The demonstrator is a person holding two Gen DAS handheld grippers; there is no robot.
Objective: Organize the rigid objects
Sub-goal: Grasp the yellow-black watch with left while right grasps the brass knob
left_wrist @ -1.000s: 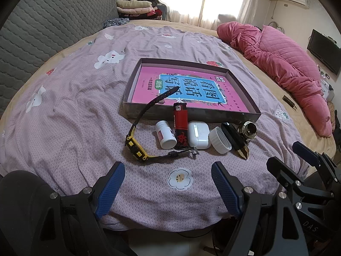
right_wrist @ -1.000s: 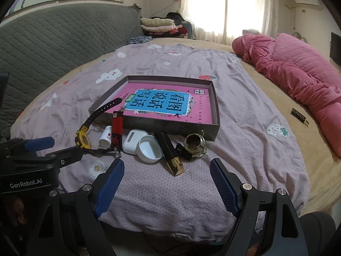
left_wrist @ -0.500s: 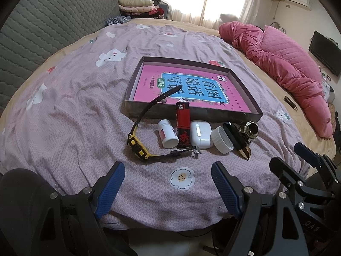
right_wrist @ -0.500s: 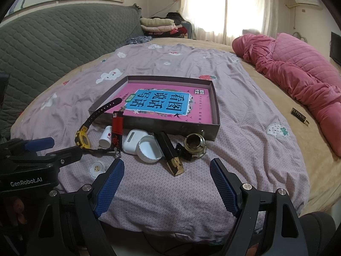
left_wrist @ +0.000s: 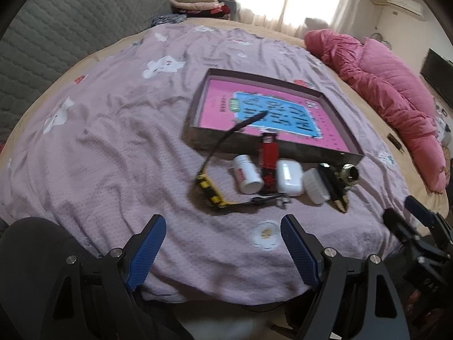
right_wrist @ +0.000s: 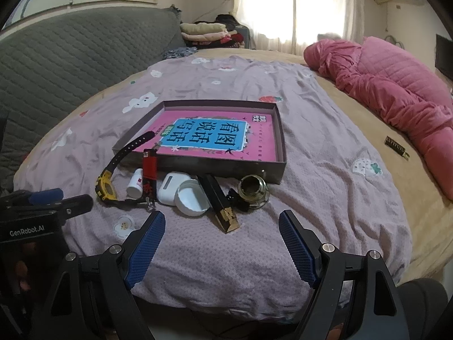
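Observation:
A shallow dark box (left_wrist: 286,148) (right_wrist: 220,167) with a pink printed bottom lies on the purple bedspread. In front of it lie a yellow-and-black watch (left_wrist: 211,188) (right_wrist: 106,188), a small white bottle (left_wrist: 247,173) (right_wrist: 135,184), a red lighter (left_wrist: 268,158) (right_wrist: 149,170), a white earbud case (left_wrist: 288,177) (right_wrist: 170,188), a white lid (left_wrist: 315,185) (right_wrist: 192,197), a black-and-gold bar (left_wrist: 334,188) (right_wrist: 222,204) and a brass round piece (left_wrist: 349,173) (right_wrist: 252,190). My left gripper (left_wrist: 223,236) and right gripper (right_wrist: 222,232) are open, empty, short of the row.
A pink quilt (right_wrist: 396,90) lies bunched along the bed's right side. A small dark bar (right_wrist: 396,144) sits on the tan sheet near it. A grey quilted headboard (right_wrist: 70,51) runs along the left. Folded clothes (right_wrist: 206,32) are stacked at the back.
The left wrist view has swung left and tilted, so the box and row now sit further right, with motion blur. The right gripper has stayed still. Both stay open.

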